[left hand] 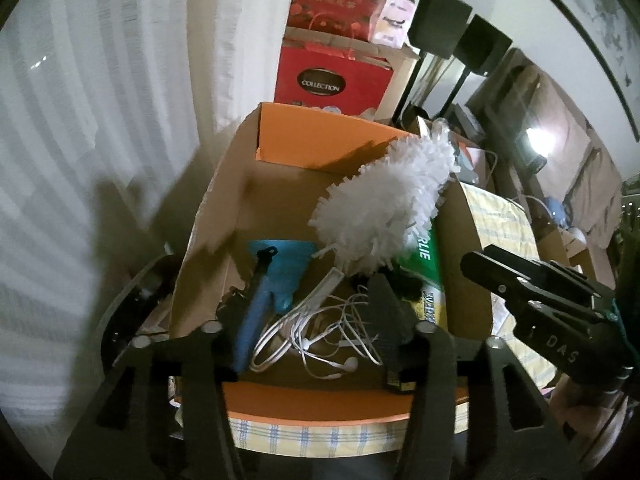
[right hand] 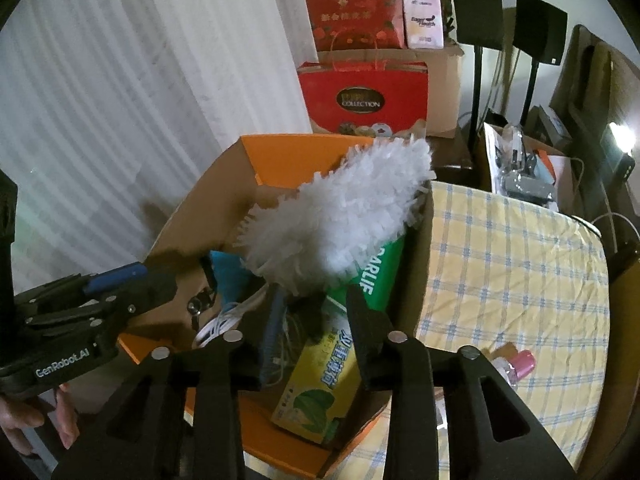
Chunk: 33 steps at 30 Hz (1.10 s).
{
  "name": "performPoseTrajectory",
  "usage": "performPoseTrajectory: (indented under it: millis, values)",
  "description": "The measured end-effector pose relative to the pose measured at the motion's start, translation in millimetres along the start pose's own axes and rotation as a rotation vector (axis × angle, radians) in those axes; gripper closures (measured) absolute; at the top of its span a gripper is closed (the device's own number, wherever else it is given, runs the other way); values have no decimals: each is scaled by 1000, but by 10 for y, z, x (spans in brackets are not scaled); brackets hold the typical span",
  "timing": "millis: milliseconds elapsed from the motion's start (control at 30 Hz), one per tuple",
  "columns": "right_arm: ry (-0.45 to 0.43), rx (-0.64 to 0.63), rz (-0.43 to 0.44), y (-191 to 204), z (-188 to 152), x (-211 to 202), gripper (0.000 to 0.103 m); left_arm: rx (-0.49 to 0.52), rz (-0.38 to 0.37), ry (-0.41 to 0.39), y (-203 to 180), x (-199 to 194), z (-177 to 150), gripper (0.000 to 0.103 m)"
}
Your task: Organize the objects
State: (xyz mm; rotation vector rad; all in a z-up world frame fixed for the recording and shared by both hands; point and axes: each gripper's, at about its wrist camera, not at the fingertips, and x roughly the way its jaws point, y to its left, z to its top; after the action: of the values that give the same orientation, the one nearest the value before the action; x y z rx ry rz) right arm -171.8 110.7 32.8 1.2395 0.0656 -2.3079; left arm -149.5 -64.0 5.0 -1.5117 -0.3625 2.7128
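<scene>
Judging by the full cardboard box (right hand: 192, 216), most sorting looks done; a pink bottle (right hand: 520, 362) waits lower right on the bench (right hand: 520, 264). Left tool (left hand: 304, 316) and right tool (right hand: 316, 320) both stand apart, holding nothing.

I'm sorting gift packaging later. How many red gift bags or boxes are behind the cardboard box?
2: one red gift bag marked "Collection" just behind the cardboard box; one red box stacked above it. Others may be hidden.

One cardboard box (right hand: 188, 216), one white duster (right hand: 340, 216), two red gift bags (right hand: 360, 92).
</scene>
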Motion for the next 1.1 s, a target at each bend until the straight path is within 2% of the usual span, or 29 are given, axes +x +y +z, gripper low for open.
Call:
performPoseTrajectory:
  millis: [67,100,167,267,300,367,500,567,733,800,1100]
  values:
    - [-5,6,-2,-16,8,-24,66,-5,1,-9,18,-5,-3,47]
    - [-11,12,-8,-32,13,-51,63,-9,0,-10,26,-6,-2,42]
    - [-27,11,-25,-47,15,-103,49,-18,-4,-21,43,-16,0,29]
    - [-57,5,-66,-89,19,-197,30,-33,-4,-46,71,-57,-7,21]
    - [-67,5,-79,-104,19,-224,28,-36,-5,-51,78,-64,-4,19]
    - [-83,9,-97,-149,20,-273,16,-37,-6,-57,91,-79,-1,17]
    - [-100,20,-128,-252,5,-345,11,-47,-9,-78,119,-114,10,9]
    - [-103,19,-142,-295,-8,-374,2,-48,-7,-92,117,-142,10,6]
    - [-118,2,-184,-356,-38,-462,0,-36,-17,-100,37,-156,14,5]
    - [-99,2,-189,-385,-56,-461,0,-27,-26,-106,-10,-162,-1,0]
    - [-89,20,-220,-662,-242,-611,0,49,-32,-122,-330,-186,-119,0]
